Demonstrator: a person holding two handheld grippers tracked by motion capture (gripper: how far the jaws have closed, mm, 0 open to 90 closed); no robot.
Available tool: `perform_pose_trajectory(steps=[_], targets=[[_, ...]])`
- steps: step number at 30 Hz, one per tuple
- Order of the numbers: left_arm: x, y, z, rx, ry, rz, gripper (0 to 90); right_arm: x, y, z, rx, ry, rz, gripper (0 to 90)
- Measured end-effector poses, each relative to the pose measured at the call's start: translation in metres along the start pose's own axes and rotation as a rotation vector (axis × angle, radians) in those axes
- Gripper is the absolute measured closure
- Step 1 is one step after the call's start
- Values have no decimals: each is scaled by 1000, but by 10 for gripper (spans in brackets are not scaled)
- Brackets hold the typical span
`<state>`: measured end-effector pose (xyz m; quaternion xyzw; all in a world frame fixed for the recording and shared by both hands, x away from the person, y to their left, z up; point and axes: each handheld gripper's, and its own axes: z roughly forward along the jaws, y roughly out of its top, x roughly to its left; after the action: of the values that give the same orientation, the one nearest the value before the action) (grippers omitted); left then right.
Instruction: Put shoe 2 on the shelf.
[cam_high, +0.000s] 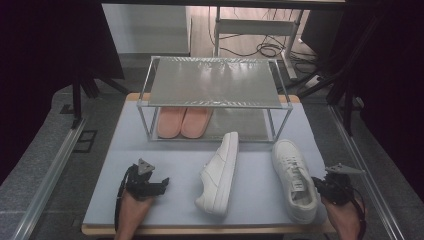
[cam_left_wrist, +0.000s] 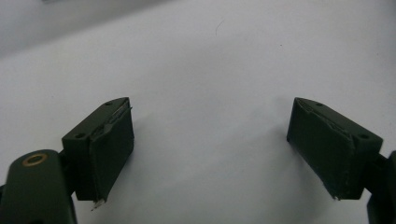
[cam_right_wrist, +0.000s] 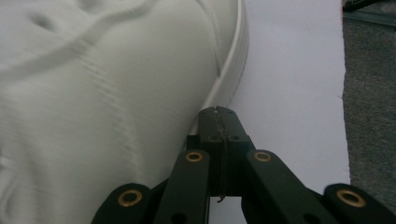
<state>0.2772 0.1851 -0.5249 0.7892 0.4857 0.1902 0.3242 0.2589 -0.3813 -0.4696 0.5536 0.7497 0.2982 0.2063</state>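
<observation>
Two white sneakers lie on the pale blue table mat (cam_high: 170, 165): one (cam_high: 219, 172) near the middle on its side, one (cam_high: 295, 179) at the right, upright. My right gripper (cam_high: 320, 186) is at the right sneaker's heel side. In the right gripper view its jaws are pressed together with nothing between them, their tips (cam_right_wrist: 219, 114) right against the white sneaker's sole edge (cam_right_wrist: 231, 70). My left gripper (cam_high: 159, 186) rests at the mat's front left. Its jaws stand wide apart over bare mat (cam_left_wrist: 205, 93), empty, in the left gripper view.
A metal two-tier shoe rack (cam_high: 215, 82) stands at the back of the mat, with a pair of pink shoes (cam_high: 182, 121) on its lower shelf at the left. Dark floor and rails flank the table (cam_high: 60, 160). Cables lie on the floor behind.
</observation>
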Motion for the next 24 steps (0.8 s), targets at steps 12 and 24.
perform_pose_trajectory(steps=[12,24], targets=[[0,0,0,-1,1,2,149,-10,-3,0,-17,13,40,900],[0,0,0,0,1,0,149,-3,16,-23,-92,35,27,900]])
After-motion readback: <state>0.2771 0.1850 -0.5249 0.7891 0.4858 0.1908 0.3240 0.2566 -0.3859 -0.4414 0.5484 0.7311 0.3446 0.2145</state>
